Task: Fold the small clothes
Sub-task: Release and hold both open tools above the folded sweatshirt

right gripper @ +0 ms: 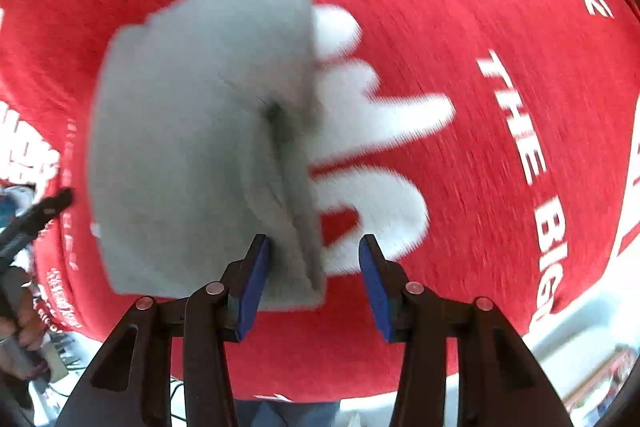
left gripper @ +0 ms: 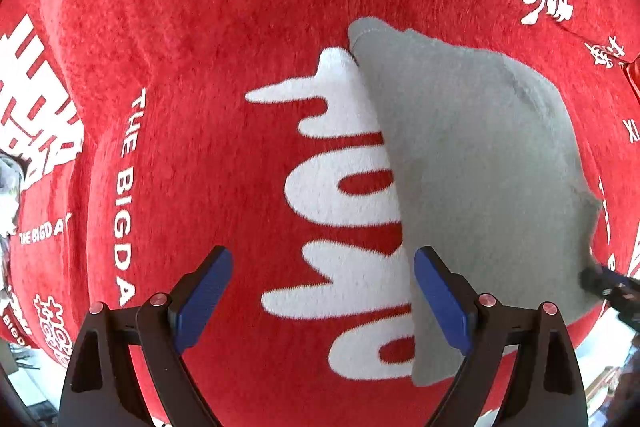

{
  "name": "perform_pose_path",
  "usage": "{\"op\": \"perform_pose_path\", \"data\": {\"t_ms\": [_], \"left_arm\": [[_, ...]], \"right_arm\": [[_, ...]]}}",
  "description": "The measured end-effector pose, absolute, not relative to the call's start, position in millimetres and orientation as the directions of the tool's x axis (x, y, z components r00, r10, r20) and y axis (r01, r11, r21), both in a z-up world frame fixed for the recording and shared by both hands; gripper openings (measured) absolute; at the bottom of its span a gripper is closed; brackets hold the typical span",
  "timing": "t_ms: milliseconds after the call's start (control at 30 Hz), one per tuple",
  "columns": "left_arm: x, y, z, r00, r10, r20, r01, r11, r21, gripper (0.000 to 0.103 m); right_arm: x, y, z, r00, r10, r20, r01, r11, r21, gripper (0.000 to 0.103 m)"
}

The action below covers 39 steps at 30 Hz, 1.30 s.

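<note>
Grey knit garment, folded flat with a soft fleecy face (left gripper: 472, 163), is lying on the red plush cloth with white lettering (left gripper: 224, 39), covering the right-hand ends of the big white letters.

Left wrist view is giving the sharp read: garment's straight folded edge is running from a narrow tip at upper centre down to the bottom of frame, so its long axis is going roughly along the camera's forward direction, tilted slightly left at the far end. Opposite edge is curving out to the right, with a ragged notch low on the right side. Right wrist view (right gripper: 192, 131) is motion-blurred but is showing what the left is missing: stacked layers along the straight edge and a dark crease or pocket partway down (right gripper: 276, 115).

Left gripper (left gripper: 323, 301) is sitting with jaws spread wide, nothing between them; its right blue pad (left gripper: 440, 303) is overlapping the garment's straight edge in frame, contact not clear. Right gripper (right gripper: 314, 285) is also standing open, the gap narrower; the garment's near corner is lying between the blue pads, and the left pad (right gripper: 252, 287) is looking to be against the fabric, the right one apart.

Each view is catching a dark sliver of the other gripper at the garment's far side.
</note>
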State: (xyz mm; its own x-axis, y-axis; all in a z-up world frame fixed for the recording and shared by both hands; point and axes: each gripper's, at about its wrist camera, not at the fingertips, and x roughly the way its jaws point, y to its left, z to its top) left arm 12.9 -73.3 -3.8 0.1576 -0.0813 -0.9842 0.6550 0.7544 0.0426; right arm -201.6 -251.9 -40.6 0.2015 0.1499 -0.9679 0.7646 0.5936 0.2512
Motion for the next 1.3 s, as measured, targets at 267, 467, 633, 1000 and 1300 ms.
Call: {"op": "perform_pose_path", "data": {"t_ms": [267, 467, 633, 1000, 1300], "left_arm": [[8.8, -54.8, 1.1, 0.136, -0.106, -0.985, 0.665, 0.747, 0.012, 0.093], [5.7, -55.1, -3.6, 0.114, -0.107, -0.988, 0.655, 0.755, -0.006, 0.093], [10.3, -66.2, -3.4, 0.121, -0.103, -0.987, 0.595, 0.803, -0.011, 0.093], [26.2, -109.1, -3.8, 0.112, -0.091, -0.99, 0.541, 0.841, -0.016, 0.103], [27.6, -125.8, -9.8, 0.123, -0.061, -0.991, 0.534, 0.845, 0.014, 0.103]], "right_arm": [[-222.3, -248.4, -7.6, 0.314, 0.122, -0.942, 0.771, 0.546, 0.328, 0.068], [-201.1, -260.5, 2.1, 0.36, 0.17, -0.917, 0.72, 0.575, 0.389, 0.079], [-174.6, -280.9, 1.2, 0.37, 0.216, -0.904, 0.683, 0.596, 0.422, 0.081], [-148.6, -327.4, -16.4, 0.357, 0.29, -0.888, 0.661, 0.594, 0.459, 0.086], [-126.6, -354.8, -42.2, 0.368, 0.344, -0.864, 0.65, 0.57, 0.504, 0.086]]}}
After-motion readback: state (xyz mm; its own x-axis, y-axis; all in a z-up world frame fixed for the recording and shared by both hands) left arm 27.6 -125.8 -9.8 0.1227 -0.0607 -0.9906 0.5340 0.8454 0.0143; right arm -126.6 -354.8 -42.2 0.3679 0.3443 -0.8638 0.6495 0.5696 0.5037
